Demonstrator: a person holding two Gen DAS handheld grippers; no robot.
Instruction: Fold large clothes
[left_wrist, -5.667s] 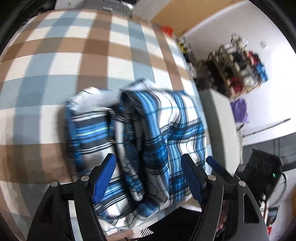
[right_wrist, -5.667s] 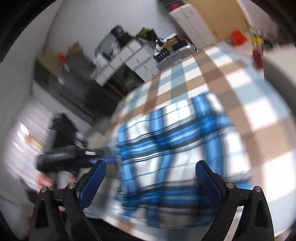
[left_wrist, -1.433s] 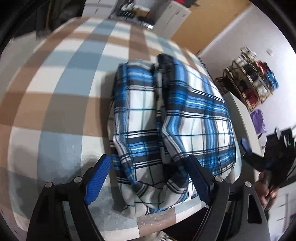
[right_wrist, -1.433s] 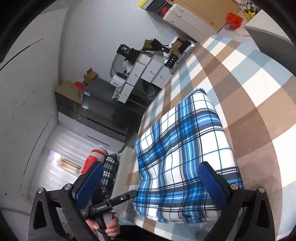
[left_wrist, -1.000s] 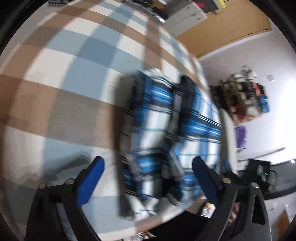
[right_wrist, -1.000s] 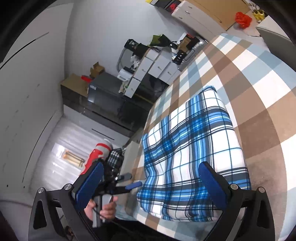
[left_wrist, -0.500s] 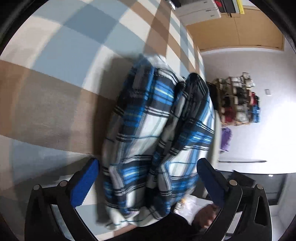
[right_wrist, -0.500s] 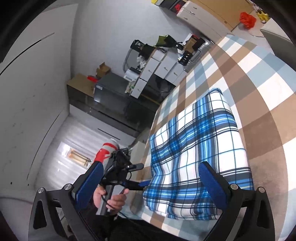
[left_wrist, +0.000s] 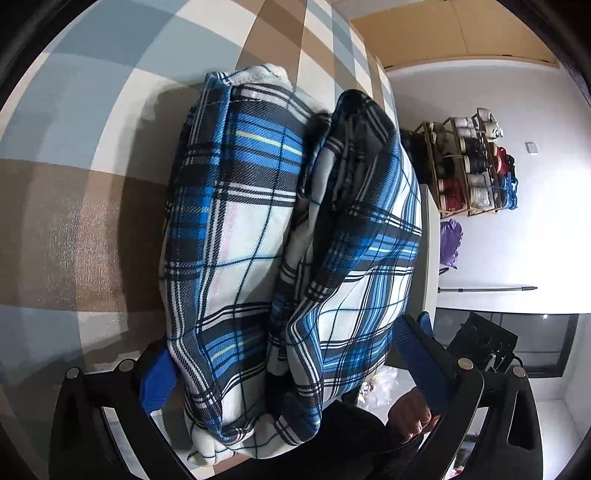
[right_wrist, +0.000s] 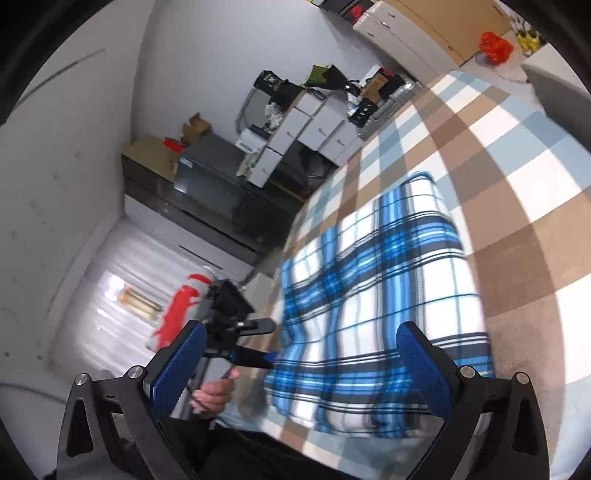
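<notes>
Blue-and-white plaid cloth, folded into a thick bundle (left_wrist: 288, 251), lies on the checked brown, white and pale-blue tabletop (left_wrist: 74, 221) close to its near edge. Seen from the left wrist camera, its long axis runs straight away from the fingers, and the fold shows as two plump layers side by side with a dark seam between them. The near end overhangs the tabletop edge slightly.

The left gripper (left_wrist: 291, 365) has its blue-padded fingers (left_wrist: 159, 380) spread wide, one on either side of the bundle's near end; whether the pads touch the cloth I cannot tell. The right gripper (right_wrist: 299, 365) hangs above the bundle with its fingers (right_wrist: 424, 365) wide apart and nothing between them. From that side the top of the fold looks flat and smooth.

Around the room: white drawer units (right_wrist: 314, 129) with clutter on top, a dark cabinet (right_wrist: 207, 184), a wooden rack of thread spools (left_wrist: 472, 166) against the white wall, and a purple cloth (left_wrist: 450, 240) beneath it.
</notes>
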